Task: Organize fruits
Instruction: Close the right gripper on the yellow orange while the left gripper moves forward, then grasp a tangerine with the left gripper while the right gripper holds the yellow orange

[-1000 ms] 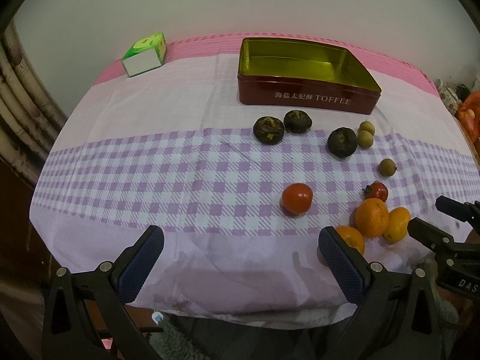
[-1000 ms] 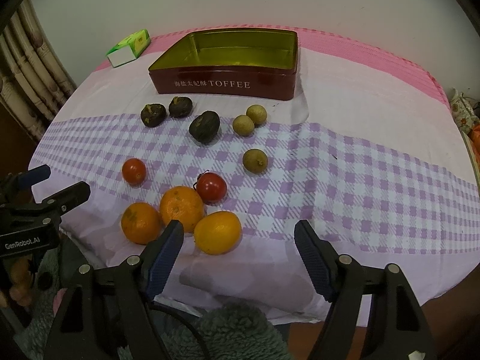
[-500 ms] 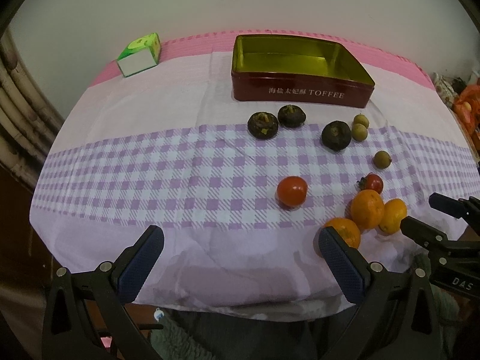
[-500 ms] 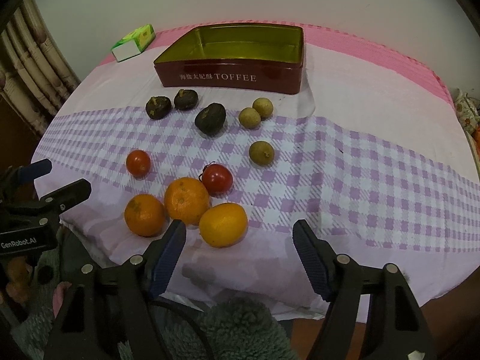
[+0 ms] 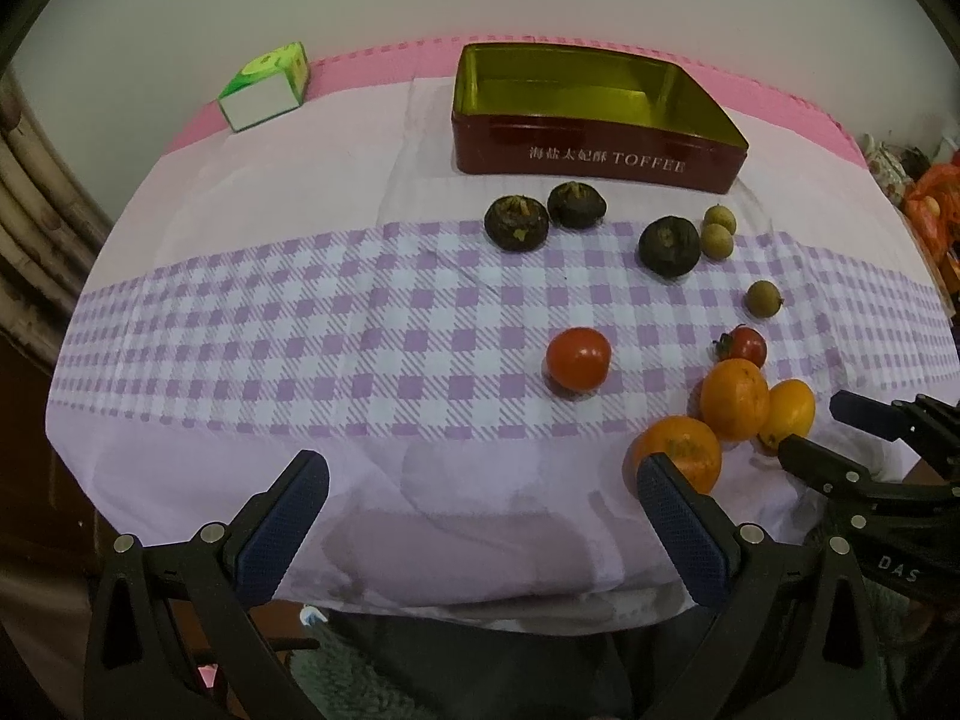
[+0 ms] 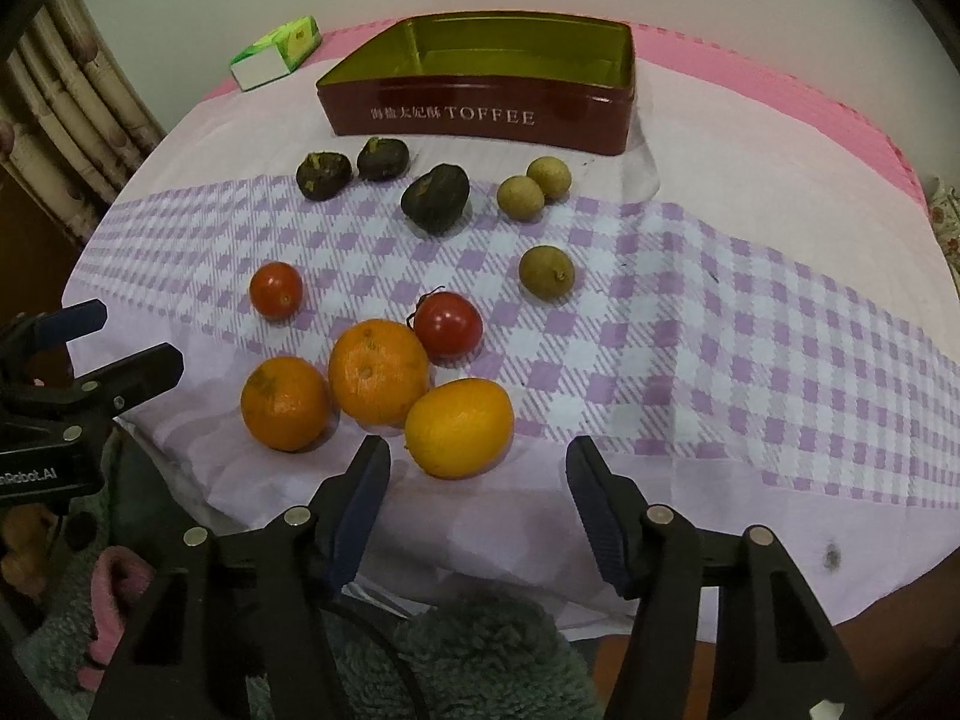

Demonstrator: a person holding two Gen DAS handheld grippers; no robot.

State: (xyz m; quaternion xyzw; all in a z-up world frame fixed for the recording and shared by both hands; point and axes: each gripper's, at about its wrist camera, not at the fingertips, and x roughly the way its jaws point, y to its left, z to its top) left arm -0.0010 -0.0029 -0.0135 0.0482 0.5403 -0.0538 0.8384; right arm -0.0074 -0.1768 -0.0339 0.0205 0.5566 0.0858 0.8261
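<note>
An empty red TOFFEE tin [image 5: 594,156] [image 6: 480,114] stands at the back of the table. In front of it lie three dark fruits [image 6: 435,198], three small tan longans [image 6: 546,273], two tomatoes [image 6: 448,324] [image 5: 578,358] and three oranges [image 6: 459,426] [image 5: 678,453]. My right gripper [image 6: 478,480] is open, just in front of the nearest orange, and holds nothing. My left gripper [image 5: 480,504] is open and empty over the table's front edge, its right finger beside an orange.
A green and white box [image 5: 264,87] sits at the back left. The table has a pink and purple checked cloth [image 5: 300,324]. Bamboo curtain poles [image 6: 72,120] stand at the left. A grey fuzzy fabric [image 6: 468,660] lies below the front edge.
My right gripper has moved forward toward the nearest orange, which looks larger. My left gripper has shifted slightly; the fruits have not moved.
</note>
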